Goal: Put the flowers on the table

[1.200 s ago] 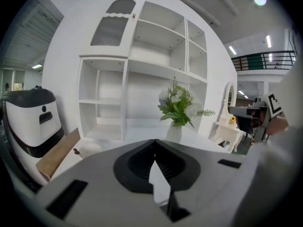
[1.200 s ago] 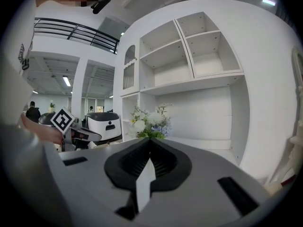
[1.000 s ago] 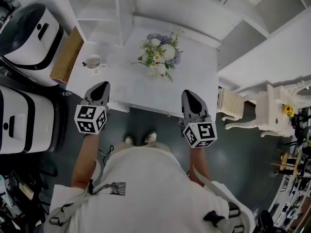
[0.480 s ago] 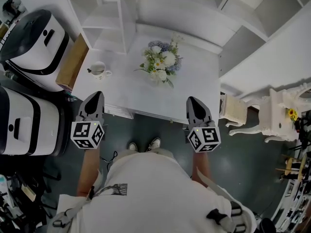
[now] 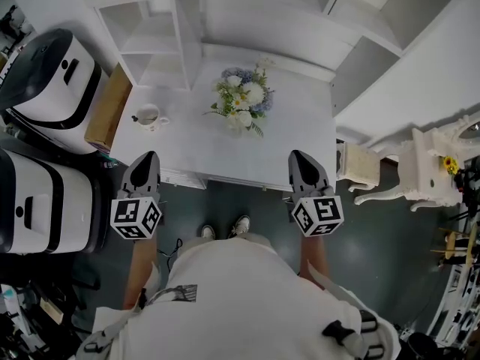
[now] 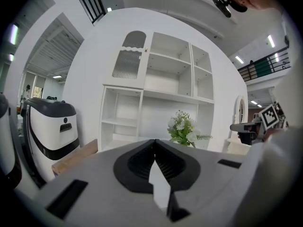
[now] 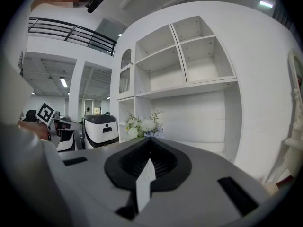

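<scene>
Flowers (image 5: 244, 103) on table (image 5: 196, 147), well ahead, between left tool (image 5: 148, 157), right tool (image 5: 299, 157)

Along its near edge the white worktop (image 5: 191, 152) lies bare between my left claw (image 5: 147, 157) and my right claw (image 5: 299, 156), open to either. Further in, the bouquet of white, blue and yellow flowers (image 5: 244, 103) stands mid-surface and the small white mug (image 5: 148, 116) sits to its left, with clear surface between them. The white open shelf unit (image 5: 154, 28) walls off the far side. On my left a brown cardboard box (image 5: 105, 109) and two white-and-black rounded machines (image 5: 49, 66) crowd the worktop's end. White carved furniture (image 5: 439, 163) stands well off to my right.
</scene>
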The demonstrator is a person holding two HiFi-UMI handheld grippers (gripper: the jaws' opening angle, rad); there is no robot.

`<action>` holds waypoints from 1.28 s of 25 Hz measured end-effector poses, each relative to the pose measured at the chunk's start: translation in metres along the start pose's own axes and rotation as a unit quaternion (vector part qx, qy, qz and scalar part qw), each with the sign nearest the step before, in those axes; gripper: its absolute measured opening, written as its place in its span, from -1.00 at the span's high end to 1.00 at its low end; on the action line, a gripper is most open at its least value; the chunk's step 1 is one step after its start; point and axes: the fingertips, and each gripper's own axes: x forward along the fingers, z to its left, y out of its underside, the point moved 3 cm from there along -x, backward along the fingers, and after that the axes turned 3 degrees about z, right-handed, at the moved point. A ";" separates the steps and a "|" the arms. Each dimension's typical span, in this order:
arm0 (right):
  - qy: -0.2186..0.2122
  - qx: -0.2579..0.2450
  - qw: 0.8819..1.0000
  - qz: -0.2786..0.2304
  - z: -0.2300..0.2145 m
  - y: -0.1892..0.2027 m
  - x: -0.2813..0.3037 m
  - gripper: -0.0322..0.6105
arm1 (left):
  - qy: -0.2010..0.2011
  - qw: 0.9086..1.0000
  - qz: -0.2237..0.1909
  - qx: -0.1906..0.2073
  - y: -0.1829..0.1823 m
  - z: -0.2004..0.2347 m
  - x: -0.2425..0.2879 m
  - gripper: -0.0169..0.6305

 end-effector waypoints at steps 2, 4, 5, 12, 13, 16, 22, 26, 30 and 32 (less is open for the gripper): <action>0.000 -0.006 1.000 -0.002 0.001 -0.005 -0.001 0.87 | 0.008 1.000 0.001 0.001 0.000 -0.005 0.002 0.90; 0.000 -0.010 1.000 -0.002 0.004 -0.006 -0.003 0.87 | 0.016 1.000 0.001 0.002 0.000 -0.009 0.004 0.90; -0.001 -0.011 1.000 -0.001 0.005 -0.006 -0.004 0.87 | 0.020 1.000 0.000 0.002 -0.001 -0.011 0.004 0.90; -0.004 -0.018 1.000 0.007 0.013 -0.004 -0.008 0.87 | 0.036 0.999 -0.010 -0.003 -0.005 -0.019 0.007 0.90; -0.005 -0.020 1.000 0.008 0.015 -0.004 -0.008 0.87 | 0.038 0.999 -0.011 -0.004 -0.005 -0.019 0.007 0.90; -0.006 -0.021 1.000 0.009 0.018 -0.003 -0.011 0.87 | 0.043 0.999 -0.013 -0.007 -0.005 -0.022 0.007 0.90; 0.000 -0.045 0.999 0.012 0.027 -0.002 -0.013 0.87 | 0.045 0.999 -0.010 -0.014 0.002 -0.017 0.001 0.90; 0.001 -0.046 0.999 0.008 0.037 -0.003 -0.015 0.87 | 0.048 0.999 -0.006 -0.018 0.008 -0.014 -0.004 0.90; 0.006 -0.043 0.999 0.008 0.045 0.001 -0.018 0.87 | 0.057 0.998 -0.008 -0.018 0.011 -0.014 -0.007 0.90; 0.008 -0.042 0.999 0.010 0.049 0.005 -0.019 0.87 | 0.061 0.998 -0.008 -0.020 0.013 -0.013 -0.009 0.90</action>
